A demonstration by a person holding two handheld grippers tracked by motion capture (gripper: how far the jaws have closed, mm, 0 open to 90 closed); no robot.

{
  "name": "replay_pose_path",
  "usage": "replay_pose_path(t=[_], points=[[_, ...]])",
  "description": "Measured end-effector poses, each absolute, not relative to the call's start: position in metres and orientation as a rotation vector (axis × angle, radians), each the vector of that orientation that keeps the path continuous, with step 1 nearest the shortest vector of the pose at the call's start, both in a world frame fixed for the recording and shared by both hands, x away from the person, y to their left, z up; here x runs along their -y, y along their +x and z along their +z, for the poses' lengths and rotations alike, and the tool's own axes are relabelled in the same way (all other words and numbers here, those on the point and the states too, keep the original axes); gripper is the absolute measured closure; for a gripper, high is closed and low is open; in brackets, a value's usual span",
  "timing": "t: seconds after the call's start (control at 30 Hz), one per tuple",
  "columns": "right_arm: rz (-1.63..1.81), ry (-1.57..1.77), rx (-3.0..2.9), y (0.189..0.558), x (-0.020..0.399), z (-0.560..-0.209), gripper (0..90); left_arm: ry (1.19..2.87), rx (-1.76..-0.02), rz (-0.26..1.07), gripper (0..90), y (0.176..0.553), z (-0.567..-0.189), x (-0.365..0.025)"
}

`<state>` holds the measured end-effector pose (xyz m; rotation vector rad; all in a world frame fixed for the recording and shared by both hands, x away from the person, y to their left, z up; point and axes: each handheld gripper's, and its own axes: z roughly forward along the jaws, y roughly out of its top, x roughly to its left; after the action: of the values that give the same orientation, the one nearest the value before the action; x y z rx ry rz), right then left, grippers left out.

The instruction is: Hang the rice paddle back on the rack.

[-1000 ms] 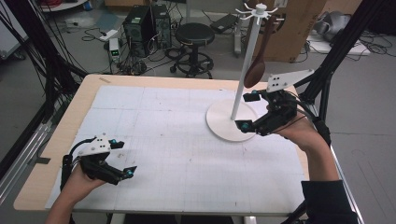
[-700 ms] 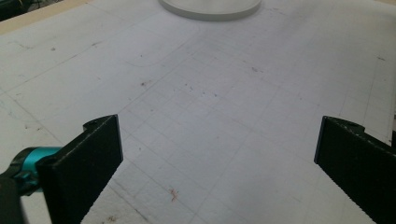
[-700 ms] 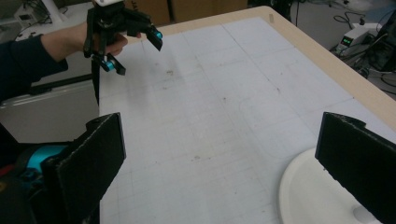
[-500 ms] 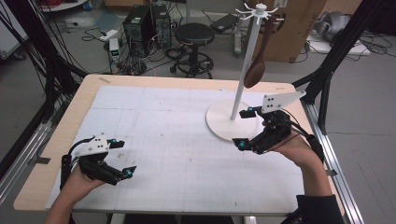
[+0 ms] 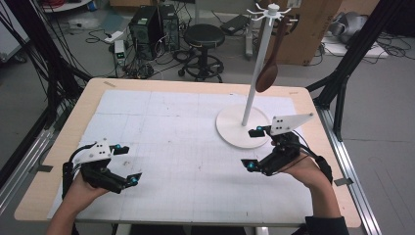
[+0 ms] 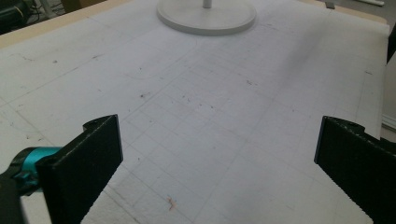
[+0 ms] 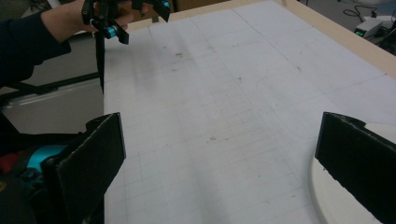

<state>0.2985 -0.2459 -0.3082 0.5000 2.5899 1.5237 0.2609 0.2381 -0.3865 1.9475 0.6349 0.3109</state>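
A white stand point(image 5: 242, 128) with a round base and a hooked top rises at the table's far right. A brown wooden spoon point(image 5: 268, 73) hangs from one hook. My right gripper point(image 5: 251, 148) hovers just in front of the base, open and holding nothing. Its own view has the jaws wide apart point(image 7: 219, 158), the base's rim point(image 7: 327, 196) at lower right, and the other gripper point(image 7: 126, 14) far off. My left gripper point(image 5: 128, 164) sits open near the front left edge. In its own view the jaws point(image 6: 217, 158) frame bare mat, with the stand's base point(image 6: 205, 14) far ahead.
A white gridded mat point(image 5: 186, 147) covers most of the wooden table point(image 5: 88, 103). Behind the table stand a black stool point(image 5: 203, 36), a computer tower point(image 5: 147, 24) and a cardboard box point(image 5: 303, 34). Black frame posts point(image 5: 342, 88) flank both sides.
My right gripper has drawn back from the stand toward the table's near edge, staying open. The left gripper has barely moved.
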Motion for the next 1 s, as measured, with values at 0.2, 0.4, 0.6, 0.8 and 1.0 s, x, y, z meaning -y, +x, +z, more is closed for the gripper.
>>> replay_pose_path(t=[0.2, 0.4, 0.6, 0.8, 1.0], points=[[1.529, 0.512, -2.585, 0.294, 0.247, -0.320, 0.5, 1.939, -0.631, 0.310, 1.7, 0.262, -0.386, -0.239], [1.535, 0.538, -2.583, 0.292, 0.248, -0.333, 0.5, 1.930, -0.629, 0.306, 1.7, 0.262, -0.386, -0.239], [1.522, 0.541, -2.589, 0.288, 0.248, -0.341, 0.5, 1.927, -0.625, 0.299, 1.7, 0.263, -0.385, -0.239], [1.518, 0.553, -2.580, 0.285, 0.249, -0.352, 0.5, 1.925, -0.621, 0.293, 1.7, 0.262, -0.385, -0.239], [1.492, 0.555, -2.584, 0.280, 0.247, -0.358, 0.5, 1.920, -0.621, 0.288, 1.7, 0.263, -0.385, -0.240]])
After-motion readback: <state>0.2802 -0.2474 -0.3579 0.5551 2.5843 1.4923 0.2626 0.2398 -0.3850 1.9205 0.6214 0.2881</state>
